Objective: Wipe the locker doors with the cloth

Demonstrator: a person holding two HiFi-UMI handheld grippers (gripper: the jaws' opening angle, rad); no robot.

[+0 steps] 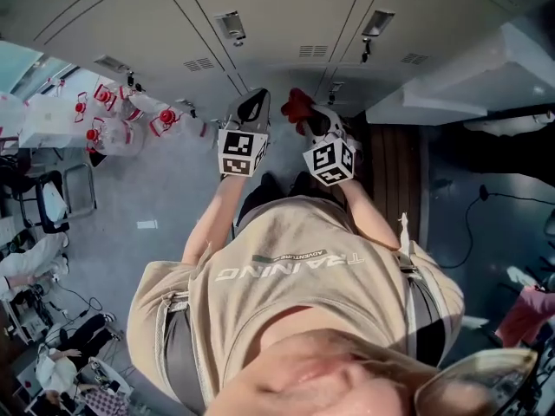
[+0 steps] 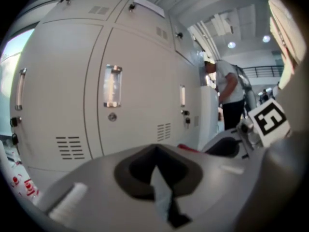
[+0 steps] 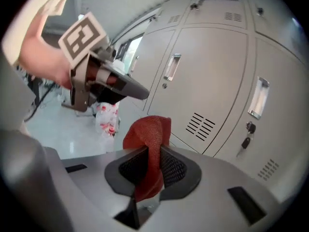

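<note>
Sticking out ahead of the clamped right tongs [image 3: 148, 159], the red cloth [image 3: 147, 133] points its long axis toward the locker doors [image 3: 212, 76]; left tongs [image 2: 155, 153] are closed, empty.

Beige T-shirt [image 1: 295, 306], grey shoulder straps [image 1: 176, 345]

Head view steeply downward, both gripper views low, near, facing shared locker doors [image 2: 140, 71] [image 3: 207, 66]

Red-capped bottles [image 1: 113, 115], wooden bench [image 1: 395, 176], distant person [image 2: 227, 88]
</note>
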